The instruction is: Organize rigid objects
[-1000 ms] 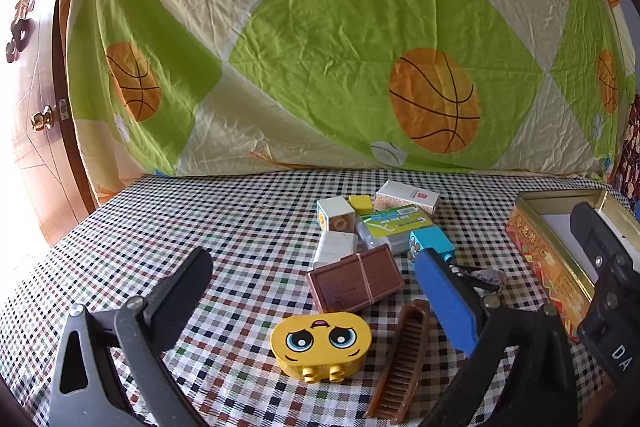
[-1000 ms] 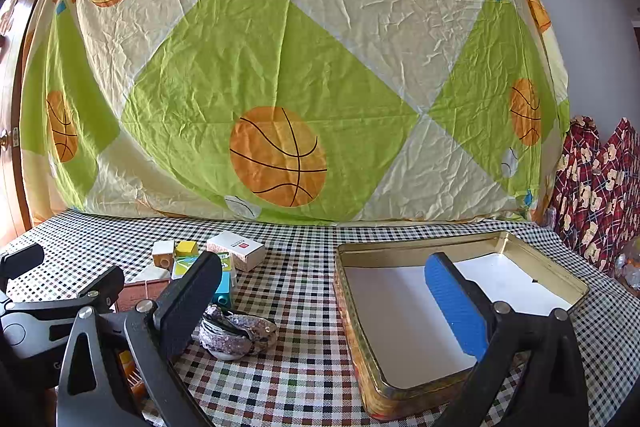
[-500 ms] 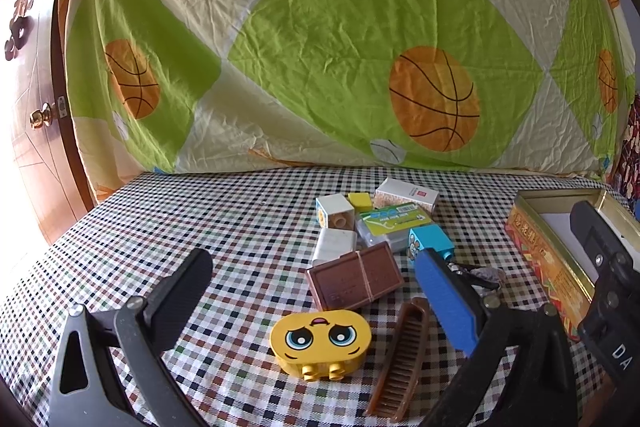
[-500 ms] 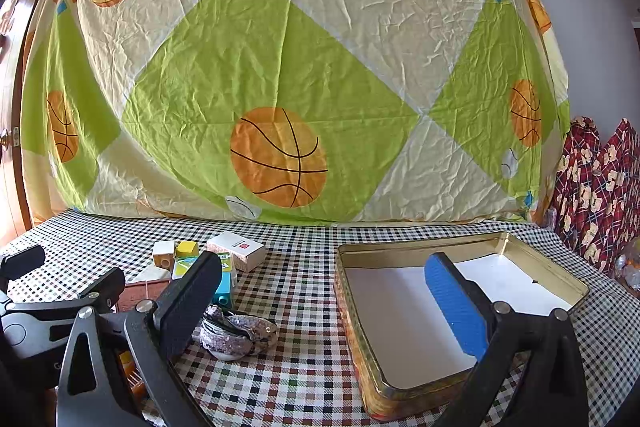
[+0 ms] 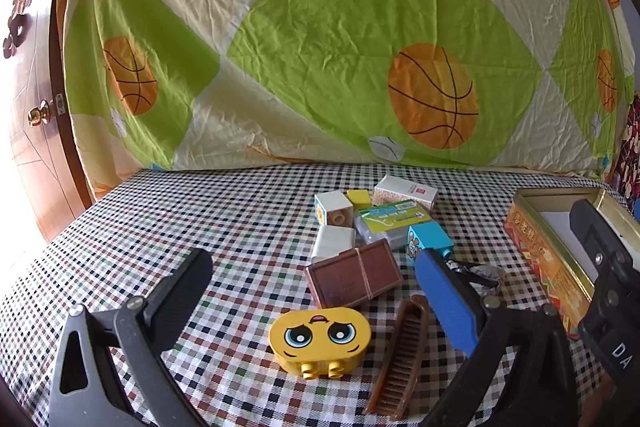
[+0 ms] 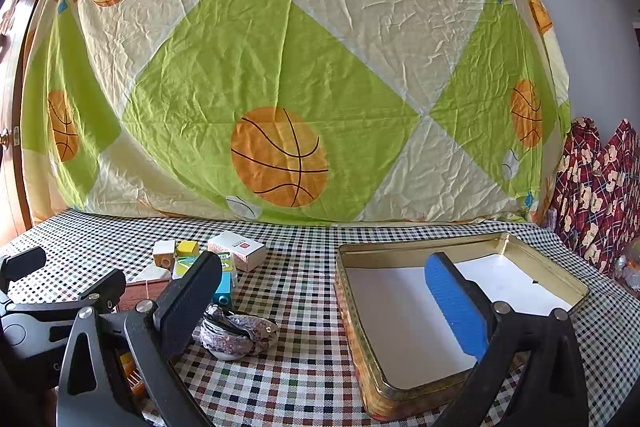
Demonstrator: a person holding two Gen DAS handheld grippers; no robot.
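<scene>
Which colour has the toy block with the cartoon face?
Yellow toy block with blue eyes; best seen in left wrist view.

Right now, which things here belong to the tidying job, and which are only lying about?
For the job: gold tin, yellow face block, brown comb, chocolate-bar block, blue block, white carton.

Just there: basketball sheet, checked tablecloth, wooden door.

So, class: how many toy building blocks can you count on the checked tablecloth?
4, perhaps more hidden: the yellow face block nearest, the blue block by the brown box, and the white block and small yellow block at the back.
</scene>
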